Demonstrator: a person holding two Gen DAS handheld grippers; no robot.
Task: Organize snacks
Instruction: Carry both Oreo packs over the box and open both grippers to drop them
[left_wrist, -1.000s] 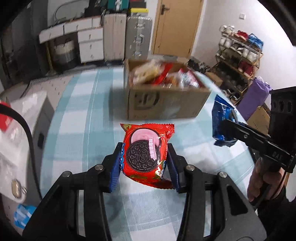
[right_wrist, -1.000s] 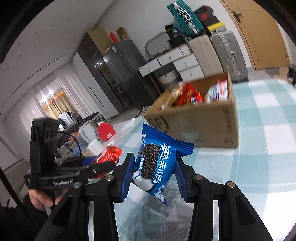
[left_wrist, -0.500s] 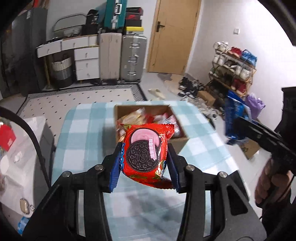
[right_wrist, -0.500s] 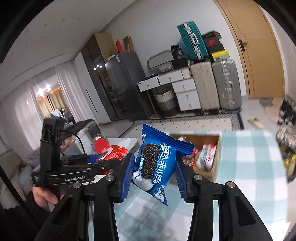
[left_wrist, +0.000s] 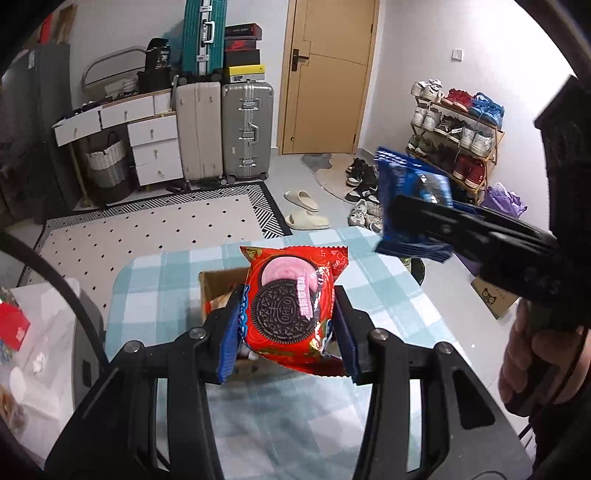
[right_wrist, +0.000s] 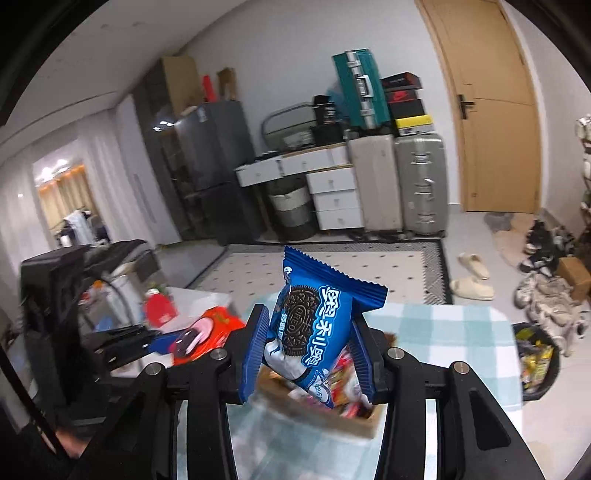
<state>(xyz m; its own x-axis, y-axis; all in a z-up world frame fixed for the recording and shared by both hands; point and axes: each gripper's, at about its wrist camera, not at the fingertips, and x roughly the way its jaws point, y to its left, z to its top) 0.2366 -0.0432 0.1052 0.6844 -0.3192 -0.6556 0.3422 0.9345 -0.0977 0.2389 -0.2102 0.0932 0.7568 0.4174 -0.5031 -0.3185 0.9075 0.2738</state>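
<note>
I've lifted both grippers well above the cardboard box (left_wrist: 218, 291). Left gripper (left_wrist: 288, 328) clamps the red Oreo pack (left_wrist: 291, 314), right gripper (right_wrist: 308, 350) the blue Oreo pack (right_wrist: 314, 325). Both seem ready for dropping in.

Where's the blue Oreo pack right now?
The blue Oreo pack is clamped in the right gripper, held in the air above the cardboard box on the checked table.

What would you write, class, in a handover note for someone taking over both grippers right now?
Left gripper: shut on the red pack, held in the air.
Right gripper: shut on the blue pack, also in the air.
Box: on the checked table below, already holding other snacks.
Done: both packs picked up.
Left: neither pack is put away yet.
</note>
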